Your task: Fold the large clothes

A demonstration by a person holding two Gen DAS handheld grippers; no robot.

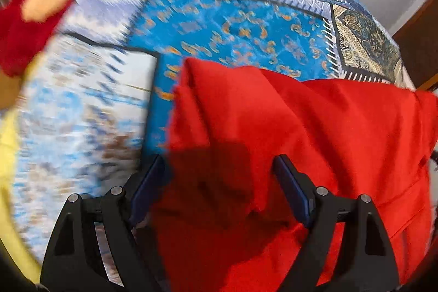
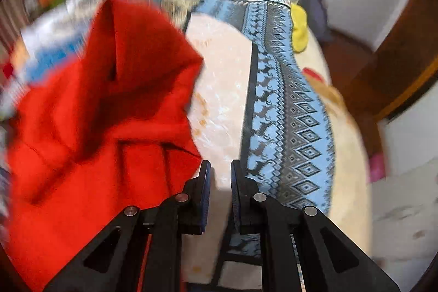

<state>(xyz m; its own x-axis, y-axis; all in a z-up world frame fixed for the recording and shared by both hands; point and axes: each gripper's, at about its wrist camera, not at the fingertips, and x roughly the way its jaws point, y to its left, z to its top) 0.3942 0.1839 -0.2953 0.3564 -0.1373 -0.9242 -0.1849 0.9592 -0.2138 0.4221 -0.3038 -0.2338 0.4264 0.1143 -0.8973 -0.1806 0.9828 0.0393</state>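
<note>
Red garment [image 1: 301, 127] is lying under your wide-open left gripper [image 1: 219, 163], ungripped; your right gripper [image 2: 220, 168] is sitting nearly closed, holding nothing.

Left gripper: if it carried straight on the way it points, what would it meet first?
Most likely the red cloth: it fills the gap between the open fingers of the left gripper, shadowed there. Depth is unclear.

No readable text, labels, brands or numbers, only woven patterns on cloth
</note>
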